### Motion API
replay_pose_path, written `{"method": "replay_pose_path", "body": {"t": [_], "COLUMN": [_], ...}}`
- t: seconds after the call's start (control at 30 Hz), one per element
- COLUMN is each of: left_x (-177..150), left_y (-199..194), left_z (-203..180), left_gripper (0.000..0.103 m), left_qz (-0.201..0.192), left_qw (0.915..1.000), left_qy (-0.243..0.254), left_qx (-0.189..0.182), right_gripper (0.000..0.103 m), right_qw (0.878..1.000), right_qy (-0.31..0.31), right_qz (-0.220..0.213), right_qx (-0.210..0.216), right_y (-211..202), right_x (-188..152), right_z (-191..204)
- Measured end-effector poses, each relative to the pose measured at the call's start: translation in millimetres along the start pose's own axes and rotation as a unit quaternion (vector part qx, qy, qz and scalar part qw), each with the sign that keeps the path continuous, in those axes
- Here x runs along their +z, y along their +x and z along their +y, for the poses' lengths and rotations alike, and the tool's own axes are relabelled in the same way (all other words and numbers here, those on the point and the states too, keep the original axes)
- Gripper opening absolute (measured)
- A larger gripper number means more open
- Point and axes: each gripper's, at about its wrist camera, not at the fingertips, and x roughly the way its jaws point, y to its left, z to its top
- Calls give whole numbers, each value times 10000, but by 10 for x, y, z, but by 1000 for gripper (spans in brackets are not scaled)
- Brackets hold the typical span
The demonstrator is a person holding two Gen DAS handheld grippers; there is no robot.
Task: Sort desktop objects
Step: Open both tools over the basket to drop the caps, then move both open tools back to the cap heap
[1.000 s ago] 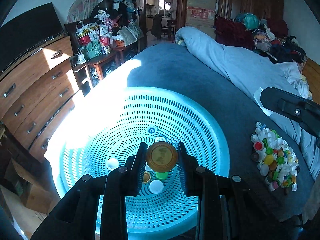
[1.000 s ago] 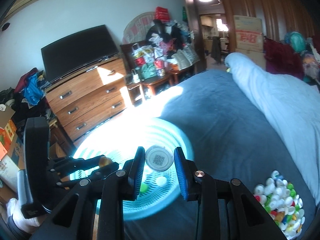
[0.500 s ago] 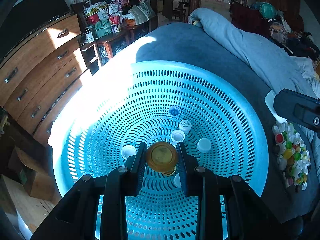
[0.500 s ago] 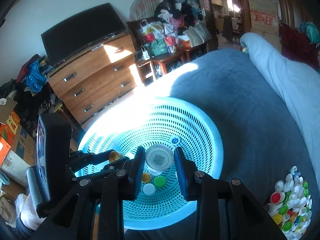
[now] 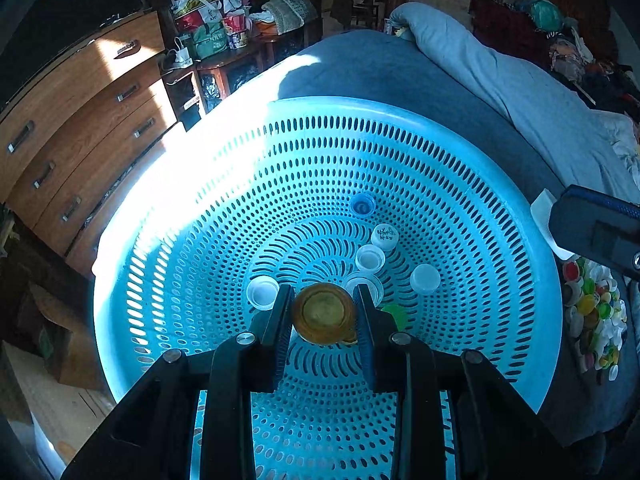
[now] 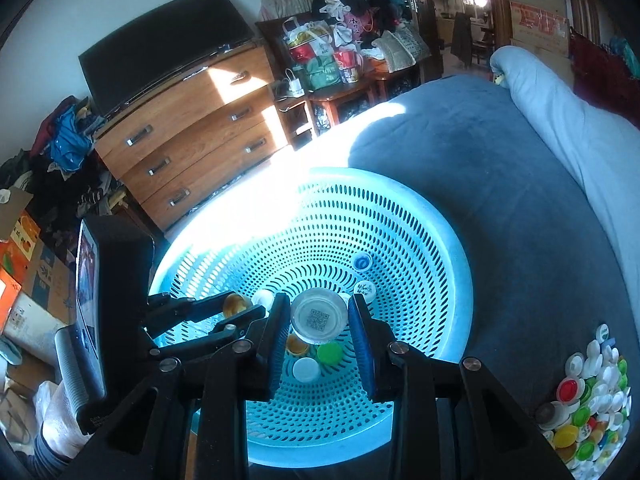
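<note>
A round blue perforated basket (image 5: 500,184) (image 6: 432,216) sits on the bed, with several bottle caps lying in its bottom. My left gripper (image 5: 324,316) is shut on an amber cap (image 5: 323,313) and hangs low over the basket's middle. In the right wrist view my right gripper (image 6: 319,318) is shut on a clear white cap with a QR code (image 6: 319,317), held above the basket. The left gripper (image 6: 240,312) shows there at the left with its amber cap (image 6: 235,305). A heap of mixed coloured caps (image 6: 588,404) (image 5: 592,312) lies on the blanket to the right.
White, green and blue caps (image 5: 370,258) lie inside the basket. A wooden chest of drawers (image 6: 192,136) with a TV (image 6: 168,56) stands to the left of the bed. A rolled pale duvet (image 6: 568,120) runs along the bed's right side.
Both grippers have come down and tilted toward the basket, which now fills more of each view. Each still holds its cap.
</note>
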Motion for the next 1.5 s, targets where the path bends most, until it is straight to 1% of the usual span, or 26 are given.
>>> {"method": "replay_pose_path", "body": {"t": [0.03, 0.1, 0.13, 0.17, 0.23, 0.3, 0.37, 0.43, 0.5, 0.53, 0.6, 0.63, 0.7, 0.73, 0.77, 0.8, 0.83, 0.87, 0.93, 1.0, 1.07, 1.13, 1.3, 1.43, 1.47, 1.5], "left_x": [-9, 18, 15, 22, 16, 24, 14, -14, -70, -131, -265, -356, -478, -537, -554, -550, -526, -474, -392, -364, -349, -326, -286, -326, -337, -355], "left_y": [-4, 22, 18, 14, -5, -40, -184, -403, -643, -785, -981, -1047, -992, -865, -724, -542, -319, -68, 284, 534, 778, 894, 967, 1105, 1132, 1131], "left_z": [-9, 35, 34, 37, 22, 4, -87, -295, -643, -889, -1314, -1566, -1918, -2111, -2217, -2303, -2377, -2419, -2484, -2570, -2697, -2781, -2983, -3083, -3064, -3045], "left_gripper": [25, 29, 34, 38, 39, 39, 39, 39, 39, 39, 39, 39, 39, 39, 39, 39, 39, 39, 39, 39, 37, 37, 37, 36, 33, 32], "left_qz": [6, 23, 17, 5, -8, -53, -290, -666, -946, -1097, -1273, -1312, -1169, -1020, -930, -814, -609, -351, -38, 48, 171, 125, 122, 218, 227, 188], "left_qw": [10000, 10000, 10000, 10000, 10000, 10000, 9995, 9962, 9880, 9803, 9640, 9534, 9403, 9347, 9316, 9313, 9346, 9370, 9393, 9454, 9531, 9544, 9460, 9504, 9515, 9518], "left_qy": [-5, -14, -16, -16, -5, 7, 112, 451, 896, 1191, 1710, 1966, 2246, 2385, 2438, 2413, 2325, 2151, 1768, 1659, 1710, 1871, 2096, 2221, 2244, 2273], "left_qx": [8, 32, 49, 65, 91, 57, -57, -345, -826, -1131, -1587, -1875, -2274, -2432, -2531, -2605, -2622, -2732, -2939, -2804, -2491, -2321, -2469, -2166, -2091, -2052], "right_gripper": [36, 61, 65, 67, 67, 67, 67, 67, 67, 67, 67, 67, 67, 67, 67, 67, 67, 67, 67, 67, 67, 67, 67, 67, 67, 67], "right_qw": [10000, 10000, 9999, 9999, 9998, 9992, 9966, 9922, 9875, 9853, 9794, 9769, 9715, 9683, 9642, 9607, 9565, 9522, 9445, 9407, 9372, 9360, 9343, 9328, 9326, 9325], "right_qy": [-1, -3, -11, -15, -1, 40, 121, 210, 375, 492, 795, 956, 1305, 1473, 1697, 1862, 2025, 2190, 2490, 2646, 2811, 2892, 3024, 3106, 3116, 3117], "right_qz": [3, -54, -101, -131, -184, -384, -817, -1217, -1481, -1563, -1671, -1662, -1542, -1469, -1376, -1316, -1269, -1218, -1143, -1078, -1018, -972, -852, -833, -844, -855], "right_qx": [13, -5, -31, -46, -35, -67, -70, -188, -392, -493, -802, -941, -1243, -1384, -1503, -1585, -1676, -1749, -1814, -1832, -1795, -1757, -1683, -1625, -1615, -1613], "right_y": [-3, -31, -54, -73, -117, -237, -489, -771, -1004, -1109, -1344, -1436, -1615, -1692, -1778, -1846, -1914, -1975, -2063, -2091, -2083, -2047, -1935, -1887, -1883, -1888], "right_x": [0, -2, -1, -4, -6, -33, -141, -381, -671, -843, -1261, -1442, -1829, -2005, -2228, -2386, -2538, -2682, -2965, -3116, -3212, -3260, -3403, -3461, -3464, -3463], "right_z": [0, 1, 9, 13, 10, -16, -65, -150, -280, -369, -599, -719, -996, -1118, -1259, -1361, -1453, -1542, -1687, -1766, -1864, -1964, -2197, -2322, -2342, -2351]}}
